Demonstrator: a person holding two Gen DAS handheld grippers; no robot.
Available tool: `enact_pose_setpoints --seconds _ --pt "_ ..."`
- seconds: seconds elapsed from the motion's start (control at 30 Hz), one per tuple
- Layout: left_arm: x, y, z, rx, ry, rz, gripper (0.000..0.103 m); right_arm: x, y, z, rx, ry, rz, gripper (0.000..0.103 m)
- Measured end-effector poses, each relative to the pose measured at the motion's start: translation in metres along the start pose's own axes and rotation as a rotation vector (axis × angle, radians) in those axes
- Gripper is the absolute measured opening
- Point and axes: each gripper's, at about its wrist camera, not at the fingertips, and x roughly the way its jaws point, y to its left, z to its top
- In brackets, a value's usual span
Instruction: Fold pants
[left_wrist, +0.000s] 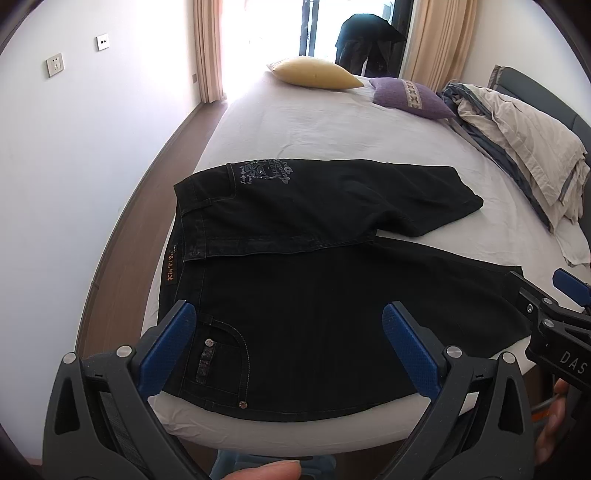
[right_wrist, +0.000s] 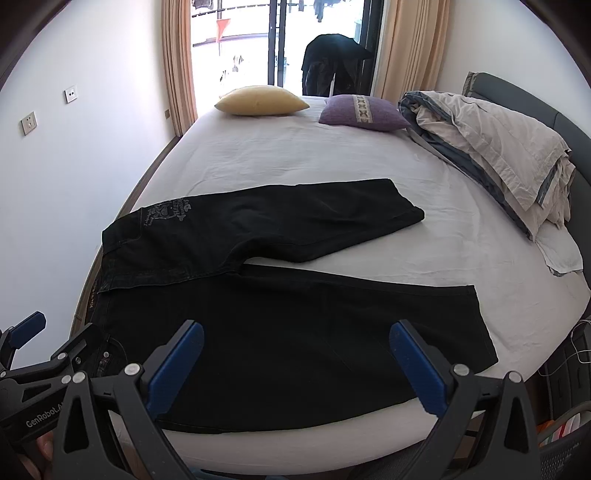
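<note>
**Mia:** White sheets cover the big bed (right_wrist: 332, 162), and the black pants (right_wrist: 295, 332) lie flat near its front edge. Their top end is at the left. One leg points to the right, close to us. The other leg bends away, toward the yellow pillow (right_wrist: 260, 100) and the purple pillow (right_wrist: 364, 112).

**Ben:** Are the grabbers holding anything?

**Mia:** No. The left gripper (left_wrist: 288, 349) is wide open over the pocket end, with nothing between its blue pads (left_wrist: 170, 347). The right gripper (right_wrist: 295, 363) is wide open too, over the near leg, and it holds nothing.

**Ben:** What could go wrong?

**Mia:** I think the pants hang a little over the bed's edge. A hard tug could slide them off onto the floor. The cloth looks thick and dark, so a grabber might pinch two layers at once, or miss the edge. Then the fold would come out bumpy. Also, the legs are spread apart. If only one hand lifts, the far leg could twist.
</note>
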Motion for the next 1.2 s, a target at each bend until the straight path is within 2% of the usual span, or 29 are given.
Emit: enact_pose_setpoints --seconds 1.2 --pt "-0.0002 0.0002 -0.0004 0.0 0.002 -0.001 0.103 0.0005 0.0019 0.0015 0.013 -0.001 0.013 0.103"
